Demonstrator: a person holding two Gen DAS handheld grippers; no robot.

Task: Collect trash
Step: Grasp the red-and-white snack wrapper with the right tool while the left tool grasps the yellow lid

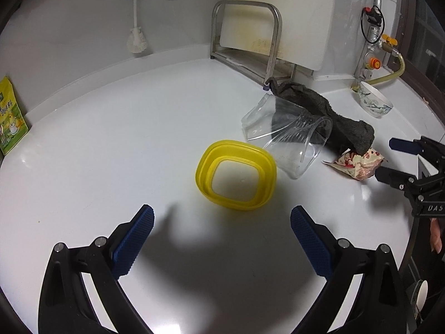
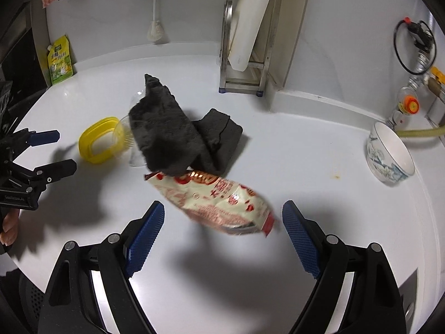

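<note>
Here, a crinkled snack wrapper (image 2: 214,203) lies beside a fuzzy grey cloth (image 2: 169,136).

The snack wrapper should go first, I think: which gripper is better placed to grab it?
Right. The right gripper is open with the snack wrapper between its fingers; the left gripper faces the yellow lid.

The left gripper (image 1: 222,228) points steeply down over the bench (image 1: 111,144), its blue-padded fingers (image 1: 135,246) spread wide with nothing between them. The right gripper (image 2: 224,222) is tilted down likewise, its jaws standing wide and its pads (image 2: 146,239) touching nothing. Each shows in the other's view: the right one at the right edge of the left wrist view, jaws apart, the left one at the left edge of the right wrist view. Fingertips (image 2: 9,226) of the person's hand show just below it.
</note>
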